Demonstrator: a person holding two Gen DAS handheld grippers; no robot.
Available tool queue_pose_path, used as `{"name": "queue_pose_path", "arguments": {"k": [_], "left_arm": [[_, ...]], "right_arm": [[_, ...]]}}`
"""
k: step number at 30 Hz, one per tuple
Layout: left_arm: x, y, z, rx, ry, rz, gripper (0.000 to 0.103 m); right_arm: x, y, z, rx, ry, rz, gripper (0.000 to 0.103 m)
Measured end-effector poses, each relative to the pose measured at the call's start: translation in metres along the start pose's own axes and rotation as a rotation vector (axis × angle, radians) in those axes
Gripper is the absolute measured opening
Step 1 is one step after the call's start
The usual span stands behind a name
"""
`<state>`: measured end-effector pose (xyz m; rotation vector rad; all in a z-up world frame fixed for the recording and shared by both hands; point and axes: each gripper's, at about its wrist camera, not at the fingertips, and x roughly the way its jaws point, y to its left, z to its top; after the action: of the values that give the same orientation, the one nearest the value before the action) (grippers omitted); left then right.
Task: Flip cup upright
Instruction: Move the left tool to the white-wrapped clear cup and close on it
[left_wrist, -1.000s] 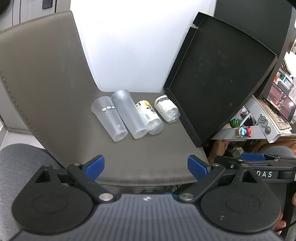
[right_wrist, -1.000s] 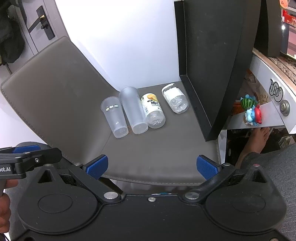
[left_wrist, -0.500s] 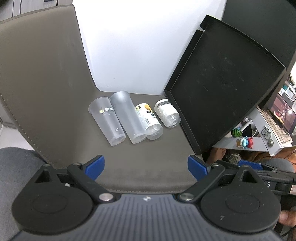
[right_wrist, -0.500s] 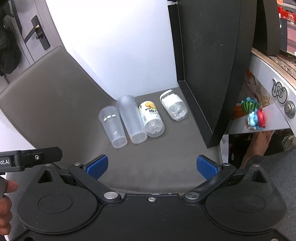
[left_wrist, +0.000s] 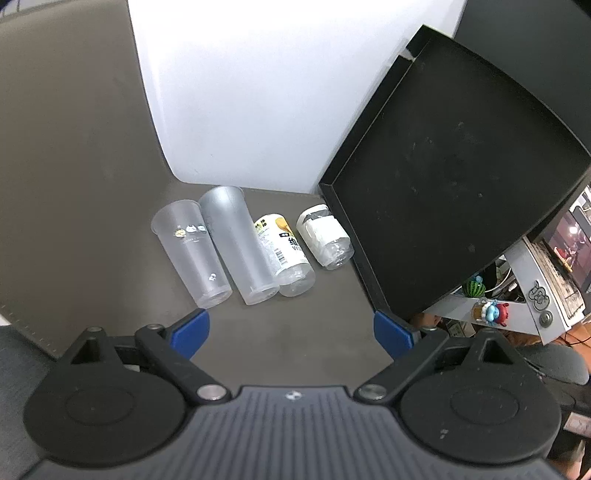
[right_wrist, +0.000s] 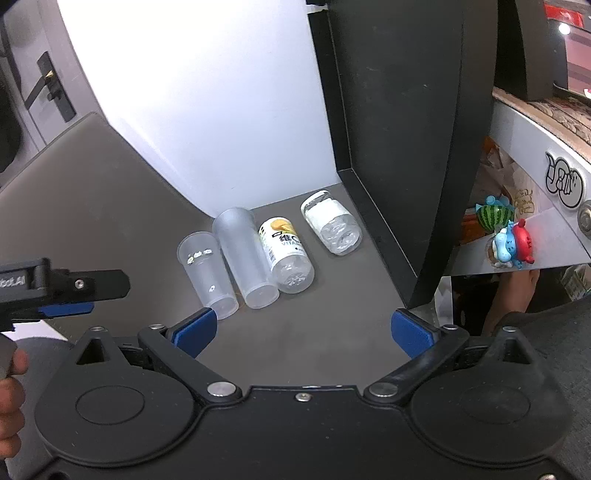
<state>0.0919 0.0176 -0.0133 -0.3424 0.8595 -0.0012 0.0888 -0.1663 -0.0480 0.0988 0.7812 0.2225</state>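
Note:
Two clear plastic cups lie on their sides on a grey mat (left_wrist: 92, 184): a small printed cup (left_wrist: 190, 253) on the left and a taller frosted cup (left_wrist: 238, 243) beside it. In the right wrist view they are the small cup (right_wrist: 207, 273) and the frosted cup (right_wrist: 245, 258). My left gripper (left_wrist: 291, 330) is open and empty, just short of the cups' bases. My right gripper (right_wrist: 301, 330) is open and empty, with its left fingertip (right_wrist: 194, 328) near the small cup's base.
A yellow-labelled bottle (left_wrist: 284, 258) and a white-labelled bottle (left_wrist: 325, 236) lie to the right of the cups. A black tray (left_wrist: 443, 177) leans upright at the right. A white wall (left_wrist: 258, 92) stands behind. Small toys (right_wrist: 506, 236) sit on a shelf to the right.
Both grippers have moved forward toward the cups, which now look larger and closer to the fingertips. Both stay open. The cups and bottles have not moved.

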Motion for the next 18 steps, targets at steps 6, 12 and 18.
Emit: {"name": "queue_pose_path", "arguments": {"k": [6,12,18], "left_arm": [[0.023,-0.003,0.012,0.014,0.032,-0.012,0.095],[0.046,-0.006,0.026,0.023,0.055,-0.039,0.094],[0.072,-0.013,0.044,0.051,0.091,-0.055,0.093]], "right_arm": [[0.008,-0.012,0.003,0.076,0.005,0.011,0.100],[0.013,-0.018,0.003,0.097,-0.018,-0.029,0.099],[0.017,-0.020,0.005,0.106,-0.039,-0.038,0.097]]}}
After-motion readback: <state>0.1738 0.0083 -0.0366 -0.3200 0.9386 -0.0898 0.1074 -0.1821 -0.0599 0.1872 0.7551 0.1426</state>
